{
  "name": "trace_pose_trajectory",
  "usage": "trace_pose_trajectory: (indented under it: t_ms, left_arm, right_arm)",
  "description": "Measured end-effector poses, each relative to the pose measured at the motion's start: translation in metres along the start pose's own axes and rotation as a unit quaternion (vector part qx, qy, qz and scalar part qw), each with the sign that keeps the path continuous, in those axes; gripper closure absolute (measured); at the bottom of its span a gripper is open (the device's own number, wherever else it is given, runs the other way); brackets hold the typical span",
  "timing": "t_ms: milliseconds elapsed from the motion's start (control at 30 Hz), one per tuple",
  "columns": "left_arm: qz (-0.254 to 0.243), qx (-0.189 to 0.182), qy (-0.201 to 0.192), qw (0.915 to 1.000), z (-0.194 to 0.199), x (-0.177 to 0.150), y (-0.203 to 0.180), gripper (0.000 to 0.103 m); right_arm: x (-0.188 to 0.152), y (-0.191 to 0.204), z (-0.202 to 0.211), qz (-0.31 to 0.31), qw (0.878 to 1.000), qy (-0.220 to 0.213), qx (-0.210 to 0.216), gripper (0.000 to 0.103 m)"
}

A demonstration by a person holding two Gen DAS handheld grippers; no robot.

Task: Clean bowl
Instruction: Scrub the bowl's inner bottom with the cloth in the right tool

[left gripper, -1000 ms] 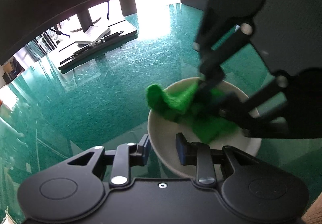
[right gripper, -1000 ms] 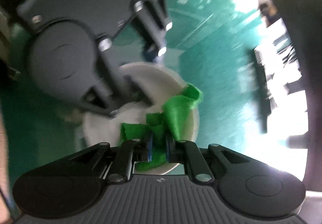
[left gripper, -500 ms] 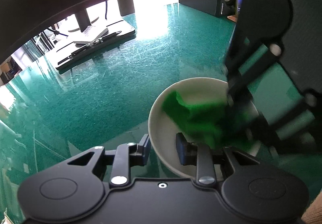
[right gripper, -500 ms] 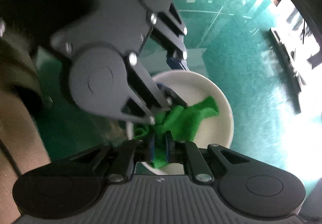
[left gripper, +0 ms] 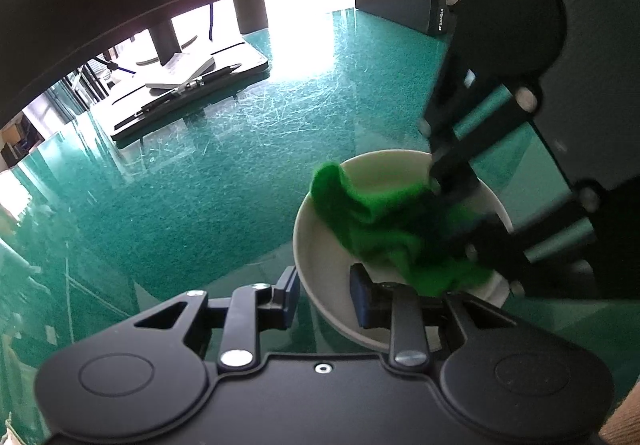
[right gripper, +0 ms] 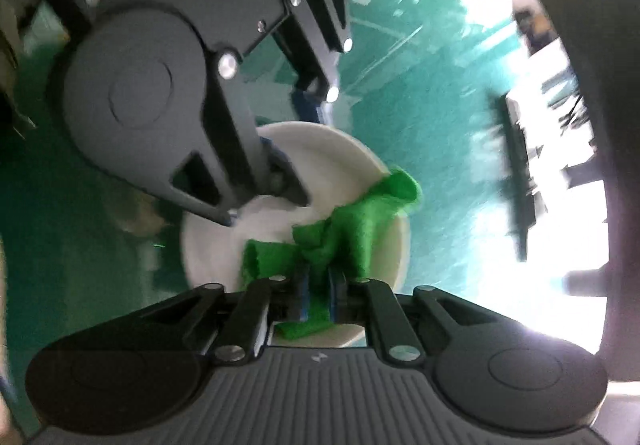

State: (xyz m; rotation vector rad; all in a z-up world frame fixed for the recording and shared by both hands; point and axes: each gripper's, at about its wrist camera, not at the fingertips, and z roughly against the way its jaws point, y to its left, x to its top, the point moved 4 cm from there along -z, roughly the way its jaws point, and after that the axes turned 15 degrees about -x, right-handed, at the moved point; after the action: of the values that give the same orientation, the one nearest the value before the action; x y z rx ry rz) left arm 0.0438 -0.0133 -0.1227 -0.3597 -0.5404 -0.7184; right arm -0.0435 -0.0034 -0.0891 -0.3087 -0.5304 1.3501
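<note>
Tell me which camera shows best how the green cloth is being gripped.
The right wrist view. There the cloth runs straight between the right tongs, whose pads pinch it over the bowl. The left wrist view shows more of the cloth spread in the bowl, but the right tongs' arms cover the pinch point.

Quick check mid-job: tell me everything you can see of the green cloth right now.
The green cloth is a soft, fuzzy-looking rag, bright green, crumpled into folds. It lies inside the white bowl, one end draped up over the rim. The right gripper is shut on its bunched middle, pressing it down into the bowl. The left gripper clamps the bowl's near rim and does not touch the cloth. Its edges look slightly motion-blurred.
</note>
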Motion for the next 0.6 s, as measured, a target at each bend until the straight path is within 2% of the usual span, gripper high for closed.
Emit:
trace_pose_trajectory:
  t_ms: [100, 167, 200, 433, 600]
  left_arm:
    - [-0.002, 0.001, 0.000, 1.0000, 0.000, 0.000, 0.000, 0.074]
    - [0.000, 0.002, 0.000, 1.0000, 0.000, -0.001, 0.000, 0.073]
    - [0.001, 0.003, -0.001, 1.0000, 0.000, -0.001, 0.000, 0.073]
    - [0.002, 0.005, -0.003, 1.0000, -0.001, -0.001, 0.001, 0.072]
    - [0.005, 0.006, -0.004, 1.0000, -0.001, -0.001, 0.001, 0.070]
  right_arm:
    - [0.005, -0.002, 0.008, -0.045, 0.998, -0.005, 0.045, 0.092]
    - [0.005, -0.005, 0.013, -0.057, 0.998, -0.012, 0.038, 0.071]
    - [0.005, -0.008, 0.015, -0.061, 0.998, -0.015, 0.029, 0.070]
    - [-0.008, -0.018, 0.032, -0.016, 0.999, -0.030, -0.001, 0.070]
    - [-0.005, -0.023, 0.038, -0.051, 0.998, -0.048, 0.003, 0.073]
